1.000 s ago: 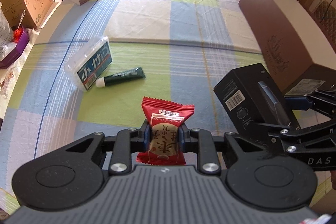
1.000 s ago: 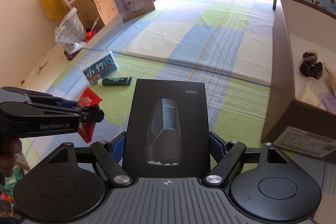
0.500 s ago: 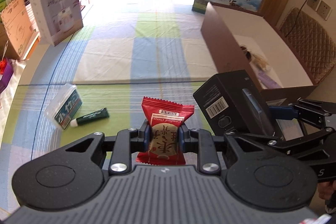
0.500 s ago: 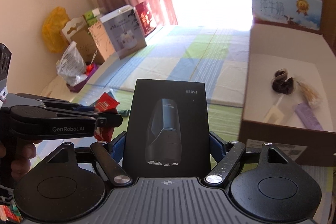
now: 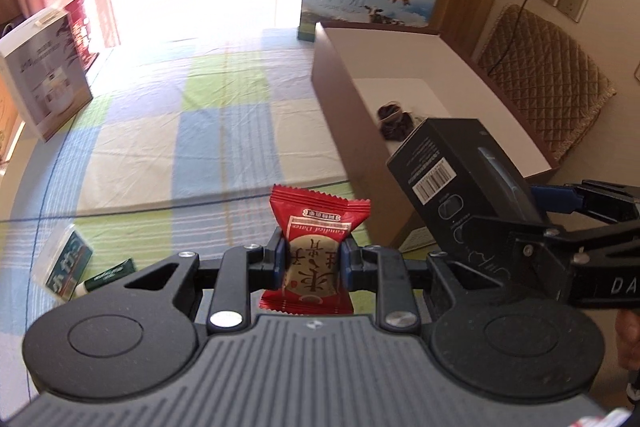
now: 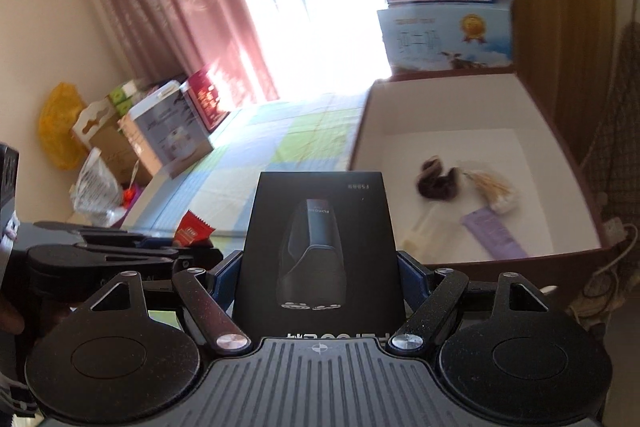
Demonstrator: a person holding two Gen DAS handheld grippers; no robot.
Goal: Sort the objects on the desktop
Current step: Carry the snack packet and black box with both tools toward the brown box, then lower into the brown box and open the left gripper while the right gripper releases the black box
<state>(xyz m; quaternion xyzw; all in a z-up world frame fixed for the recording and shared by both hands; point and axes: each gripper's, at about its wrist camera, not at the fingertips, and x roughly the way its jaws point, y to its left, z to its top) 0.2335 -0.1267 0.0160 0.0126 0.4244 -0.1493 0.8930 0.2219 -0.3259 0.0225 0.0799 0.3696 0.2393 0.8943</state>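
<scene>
Table (image 5: 208,131) has a checked cloth; open cardboard box (image 5: 332,95) sits at its right edge, white inside. Box holds a dark hair tie (image 6: 436,179), a tassel (image 6: 494,189), a purple tube (image 6: 494,233) and a cream stick (image 6: 422,231). Right gripper (image 6: 320,267) clamped on both sides of a black shaver box (image 6: 320,247), held upright in the air at the cardboard box's near wall. Left gripper (image 5: 312,261) pinching a red snack packet (image 5: 316,247), held above the table's near edge. Clear case (image 5: 66,261) and green tube (image 5: 106,277) lie touching near the table's left edge.
</scene>
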